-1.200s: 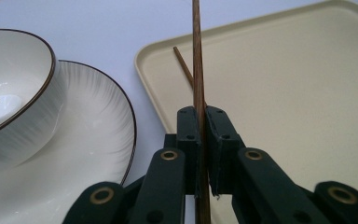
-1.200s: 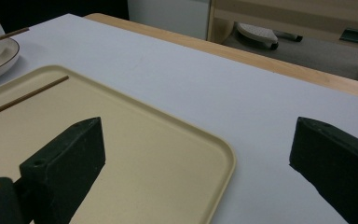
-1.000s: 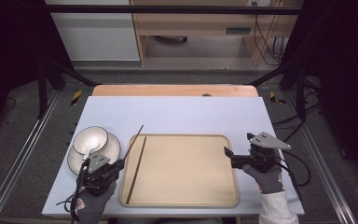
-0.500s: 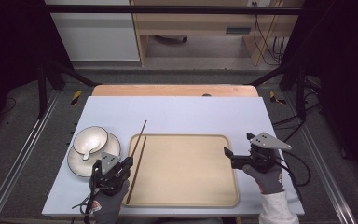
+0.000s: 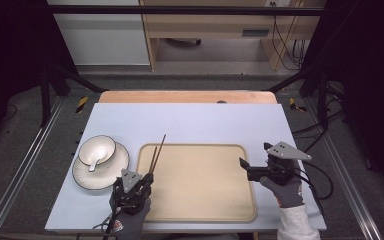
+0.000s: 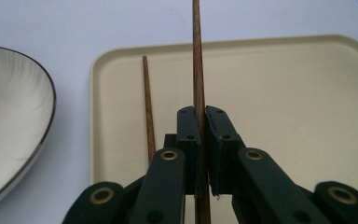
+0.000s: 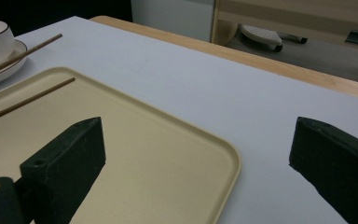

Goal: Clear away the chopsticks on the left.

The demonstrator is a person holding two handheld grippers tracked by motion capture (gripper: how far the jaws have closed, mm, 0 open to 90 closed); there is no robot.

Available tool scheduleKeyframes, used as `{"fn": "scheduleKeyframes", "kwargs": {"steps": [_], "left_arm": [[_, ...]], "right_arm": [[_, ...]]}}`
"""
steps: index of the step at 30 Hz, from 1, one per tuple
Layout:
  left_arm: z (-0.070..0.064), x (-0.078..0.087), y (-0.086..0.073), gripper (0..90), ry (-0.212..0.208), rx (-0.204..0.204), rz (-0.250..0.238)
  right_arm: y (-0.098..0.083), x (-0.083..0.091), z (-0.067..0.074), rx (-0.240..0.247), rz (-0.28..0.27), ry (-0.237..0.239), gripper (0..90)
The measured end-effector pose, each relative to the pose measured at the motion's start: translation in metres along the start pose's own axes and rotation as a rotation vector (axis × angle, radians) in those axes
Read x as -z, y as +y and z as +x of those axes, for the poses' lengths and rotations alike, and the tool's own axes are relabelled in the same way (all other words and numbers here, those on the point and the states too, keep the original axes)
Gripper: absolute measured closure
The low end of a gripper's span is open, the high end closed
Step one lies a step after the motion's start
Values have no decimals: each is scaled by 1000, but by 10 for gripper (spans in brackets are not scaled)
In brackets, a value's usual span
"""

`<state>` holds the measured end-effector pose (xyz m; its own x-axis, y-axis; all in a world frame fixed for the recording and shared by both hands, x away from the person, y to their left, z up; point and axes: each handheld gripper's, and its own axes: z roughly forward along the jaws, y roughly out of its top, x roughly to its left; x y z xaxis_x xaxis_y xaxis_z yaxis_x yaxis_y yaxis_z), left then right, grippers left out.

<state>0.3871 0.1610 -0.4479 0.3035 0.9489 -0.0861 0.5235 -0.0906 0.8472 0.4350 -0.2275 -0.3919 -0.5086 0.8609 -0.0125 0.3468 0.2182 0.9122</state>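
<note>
The left gripper (image 5: 141, 186) was clamped on one chopstick (image 6: 197, 60), its jaws pinched tight around the stick's lower part, the stick running forward above the tray's (image 5: 230, 210) left edge. The second chopstick (image 6: 148, 100) lay flat on the tray just inside that edge, close beside the held one and apart from it. Judging by this, the job of setting the pair on the tray looked half done: one stick was down, the other was held near its place and not yet released. What seemed left was to lower it alongside its mate and let go. The right gripper (image 5: 246, 168) hung over the tray's right edge with its jaws spread wide and nothing between them. On the counter (image 5: 200, 117) left of the tray sat a plate (image 5: 82, 179) carrying a bowl (image 5: 102, 148) with a spoon (image 5: 94, 164) in it, near the left gripper but clear of the stick's path. The rest of the tray was bare, so nothing appeared to block the drop.
</note>
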Motion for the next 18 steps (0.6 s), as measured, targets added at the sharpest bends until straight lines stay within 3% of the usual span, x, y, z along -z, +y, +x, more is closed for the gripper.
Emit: {"fn": "scheduleKeyframes", "kwargs": {"steps": [18], "left_arm": [[-3,-18,-19,846,29,-10,92]], "right_arm": [[-1,-3,1,8,13,1,35]]}}
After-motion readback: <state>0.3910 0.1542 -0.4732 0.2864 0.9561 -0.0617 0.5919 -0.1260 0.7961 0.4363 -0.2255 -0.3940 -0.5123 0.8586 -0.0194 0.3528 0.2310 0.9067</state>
